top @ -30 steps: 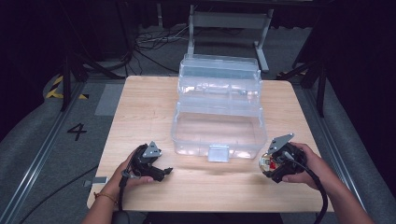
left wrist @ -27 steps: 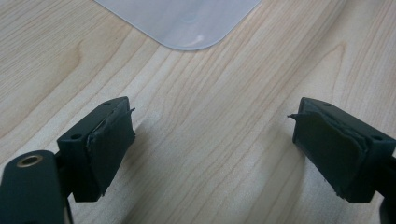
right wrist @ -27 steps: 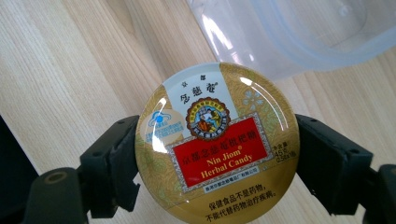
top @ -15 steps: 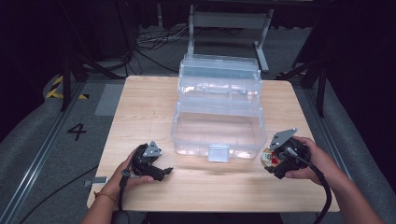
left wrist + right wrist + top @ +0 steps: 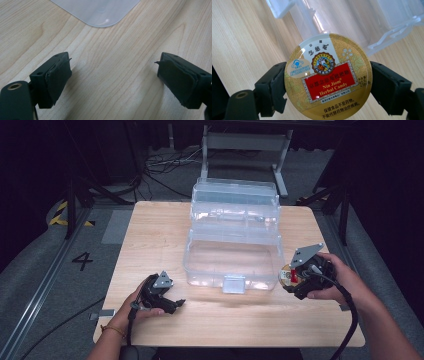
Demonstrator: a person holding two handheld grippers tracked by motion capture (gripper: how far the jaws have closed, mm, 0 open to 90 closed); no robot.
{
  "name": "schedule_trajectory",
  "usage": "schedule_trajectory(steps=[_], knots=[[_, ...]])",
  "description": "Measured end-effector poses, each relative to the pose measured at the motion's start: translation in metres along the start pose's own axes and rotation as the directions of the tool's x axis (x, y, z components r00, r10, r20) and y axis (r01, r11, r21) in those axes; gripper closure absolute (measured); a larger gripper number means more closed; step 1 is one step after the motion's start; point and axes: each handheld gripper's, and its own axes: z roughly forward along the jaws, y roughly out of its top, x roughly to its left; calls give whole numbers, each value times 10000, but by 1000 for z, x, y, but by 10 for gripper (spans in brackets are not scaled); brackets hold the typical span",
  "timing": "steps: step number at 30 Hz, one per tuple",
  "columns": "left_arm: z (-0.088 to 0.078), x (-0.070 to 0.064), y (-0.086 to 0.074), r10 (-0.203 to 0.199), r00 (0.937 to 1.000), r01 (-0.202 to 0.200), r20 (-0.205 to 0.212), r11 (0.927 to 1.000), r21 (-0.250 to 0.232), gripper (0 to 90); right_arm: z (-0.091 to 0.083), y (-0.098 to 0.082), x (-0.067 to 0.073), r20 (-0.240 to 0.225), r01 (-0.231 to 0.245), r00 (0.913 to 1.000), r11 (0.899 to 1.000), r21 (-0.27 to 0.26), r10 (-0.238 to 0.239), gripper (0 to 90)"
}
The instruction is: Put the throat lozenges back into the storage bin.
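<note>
A clear plastic storage box [image 5: 234, 237] with tiered compartments stands in the middle of the wooden table [image 5: 150, 235]. My right gripper [image 5: 290, 279] hangs above the table at the box's front right corner, shut on a round gold candy tin [image 5: 288, 276] with a red label. In the right gripper view the tin [image 5: 328, 77] sits flat between both black jaws, with the box [image 5: 362, 20] behind it. My left gripper [image 5: 176, 303] rests low at the front left, open. In the left gripper view its jaws stand wide apart over bare wood, with a box corner [image 5: 97, 11] ahead.
A small latch tab [image 5: 233, 283] juts from the box's front. The floor left of the table bears a number marking [image 5: 82, 261]. A metal stand [image 5: 245, 142] and cables lie behind the table. Bare wood runs along the table's front edge.
My right gripper has risen with the candy tin, lifting off the table beside the box. The left gripper has stayed in place.
</note>
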Motion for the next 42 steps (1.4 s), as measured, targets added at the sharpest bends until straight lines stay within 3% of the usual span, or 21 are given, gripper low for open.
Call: schedule_trajectory(steps=[11,21,42], knots=[[0,0,0,-1,10000,1,-2,10000,-3,121,11,17,-15,65,15,10000,10000,-36,-14,204],[0,0,0,-10,10000,10,-3,10000,2,121,41,31,-36,-97,-247,9996,9997,22,247,204],[0,0,0,-17,10000,17,-2,10000,21,121,78,48,-49,-420,-231,9988,9986,471,251,204]])
